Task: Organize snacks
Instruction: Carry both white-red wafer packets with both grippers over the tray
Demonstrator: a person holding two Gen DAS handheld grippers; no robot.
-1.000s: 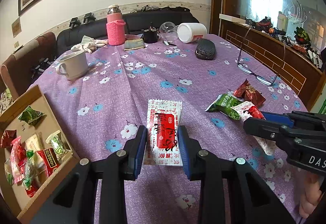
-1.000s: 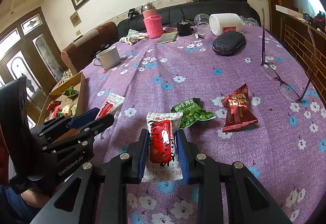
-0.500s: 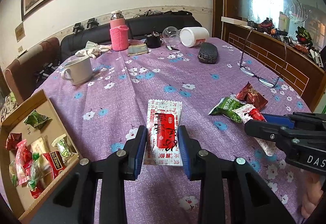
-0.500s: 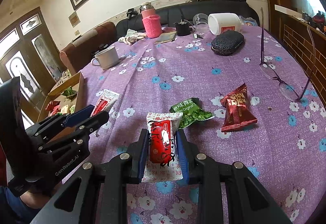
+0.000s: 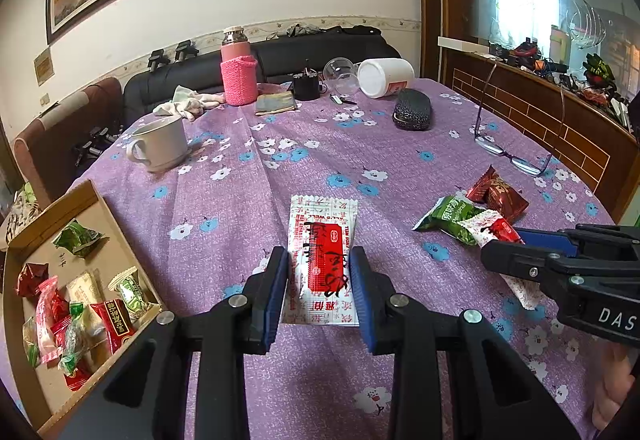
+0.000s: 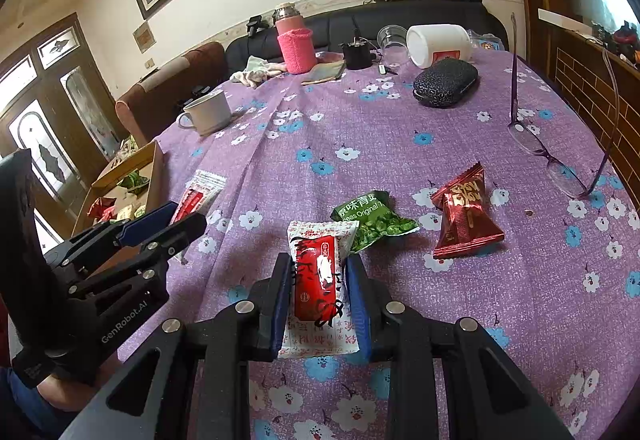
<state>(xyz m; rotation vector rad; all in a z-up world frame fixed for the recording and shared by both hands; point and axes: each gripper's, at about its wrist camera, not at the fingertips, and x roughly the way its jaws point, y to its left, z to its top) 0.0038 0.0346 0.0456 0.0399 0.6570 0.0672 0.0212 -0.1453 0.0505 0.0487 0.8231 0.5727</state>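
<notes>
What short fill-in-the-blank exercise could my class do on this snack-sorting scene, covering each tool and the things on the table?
1. Each tool, the left tool and the right tool, is shut on a red and ____ packet.
2. The sorted snacks lie in a cardboard ____ at the table's left edge.
3. The green pea packet lies partly under the right tool's ____.
4. The tablecloth is ____ with small flowers.

Missing words: white; box; packet; purple

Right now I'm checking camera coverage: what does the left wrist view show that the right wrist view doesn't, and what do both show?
Left wrist view only: the loose sweets on the floor of the open cardboard box. Right wrist view only: the dark wooden glazed door. Both: the purple floral tablecloth, white ceramic mug, green pea packet, and each hand-held gripper shut on a red-and-white sachet.
</notes>
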